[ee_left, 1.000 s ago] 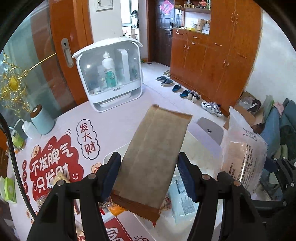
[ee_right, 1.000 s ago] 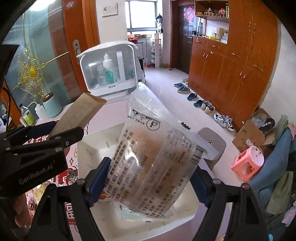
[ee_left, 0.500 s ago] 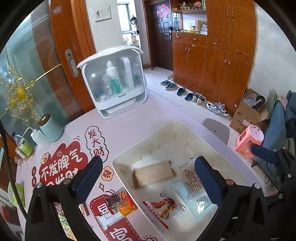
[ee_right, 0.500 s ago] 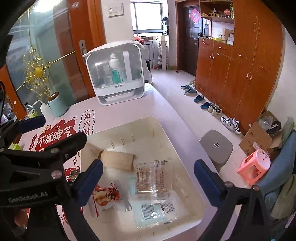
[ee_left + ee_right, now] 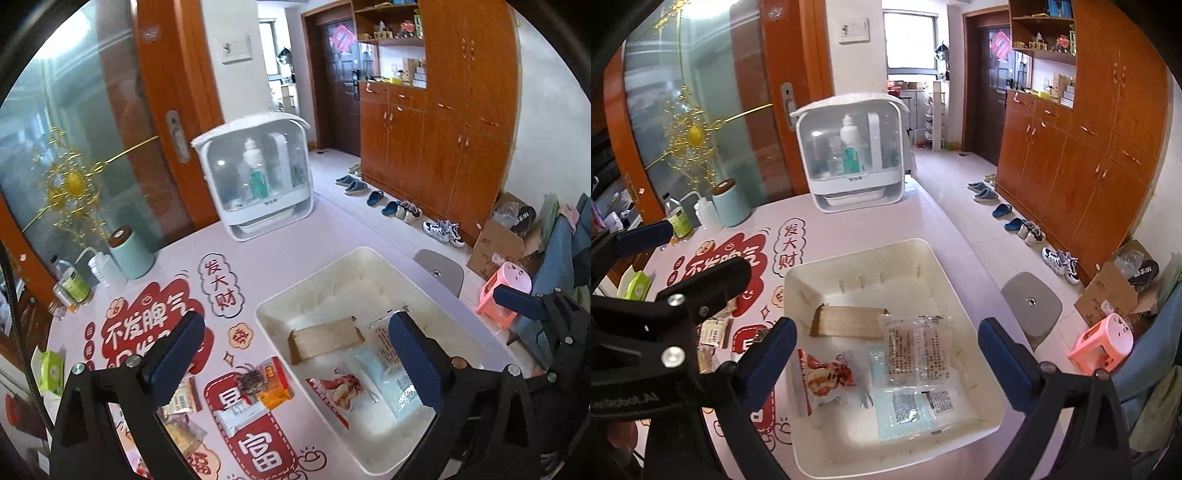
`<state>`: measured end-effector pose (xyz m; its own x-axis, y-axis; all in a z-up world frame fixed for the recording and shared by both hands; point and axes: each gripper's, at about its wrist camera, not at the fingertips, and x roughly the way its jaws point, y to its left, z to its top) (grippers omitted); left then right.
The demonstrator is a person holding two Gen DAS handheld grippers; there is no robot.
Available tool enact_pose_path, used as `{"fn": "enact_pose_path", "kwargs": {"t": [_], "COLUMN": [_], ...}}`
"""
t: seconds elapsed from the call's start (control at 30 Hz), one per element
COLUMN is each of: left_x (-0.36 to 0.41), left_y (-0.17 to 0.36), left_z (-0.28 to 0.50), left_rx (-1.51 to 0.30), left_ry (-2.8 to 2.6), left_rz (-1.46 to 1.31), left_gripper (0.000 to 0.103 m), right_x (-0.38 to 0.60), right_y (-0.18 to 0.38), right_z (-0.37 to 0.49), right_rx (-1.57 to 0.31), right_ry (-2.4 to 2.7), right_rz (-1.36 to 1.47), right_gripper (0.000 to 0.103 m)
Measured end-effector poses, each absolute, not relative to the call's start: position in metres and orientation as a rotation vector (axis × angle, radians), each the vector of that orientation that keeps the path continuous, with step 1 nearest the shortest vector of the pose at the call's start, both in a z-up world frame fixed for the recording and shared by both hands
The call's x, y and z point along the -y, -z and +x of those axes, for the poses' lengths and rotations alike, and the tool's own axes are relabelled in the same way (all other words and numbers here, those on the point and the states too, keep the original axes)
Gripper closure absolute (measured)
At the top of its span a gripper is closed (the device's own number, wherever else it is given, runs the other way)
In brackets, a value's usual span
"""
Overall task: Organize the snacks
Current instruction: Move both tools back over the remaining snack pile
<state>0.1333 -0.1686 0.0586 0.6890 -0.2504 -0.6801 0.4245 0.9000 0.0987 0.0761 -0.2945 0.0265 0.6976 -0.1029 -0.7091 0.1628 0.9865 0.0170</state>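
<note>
A cream plastic bin (image 5: pixel 827 258) (image 5: pixel 314 284) stands on the pink table. Inside it lie a brown paper packet (image 5: pixel 849 321) (image 5: pixel 325 338), a clear printed snack bag (image 5: pixel 916 350), a red-and-white snack pack (image 5: pixel 823 376) (image 5: pixel 340 391) and a pale blue pack (image 5: pixel 908 410) (image 5: pixel 384 384). Several loose snacks (image 5: pixel 258 384) lie on the table left of the bin. My left gripper (image 5: pixel 295 354) is open and empty above the bin's left side. My right gripper (image 5: pixel 886 354) is open and empty above the bin.
A white clear-fronted cabinet (image 5: pixel 258 177) with bottles stands at the table's far side. A teal canister (image 5: pixel 129 253) and small bottles (image 5: pixel 74 288) stand at the far left. A grey stool (image 5: pixel 1030 302) and a pink stool (image 5: pixel 1104 343) stand on the floor to the right.
Both grippers opened and let go: the brown packet and the clear bag dropped into the bin. Both grippers then rose and drew back a little.
</note>
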Motion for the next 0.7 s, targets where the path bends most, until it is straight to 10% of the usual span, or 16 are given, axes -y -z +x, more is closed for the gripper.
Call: {"fn": "enact_pose_path", "kwargs": {"t": [0.7], "left_x": [-0.004], "left_y": [-0.096], "left_z": [0.064], "left_rx": [-0.643], "left_ry": [0.108], "left_rz": [0.103], "left_gripper": [0.003], "right_x": [0.199], "right_y": [-0.067], "right_z": [0.047], "right_rx": [-0.700], "right_ry": [0.005], "right_rz": [-0.074], "right_gripper": [0.004]}}
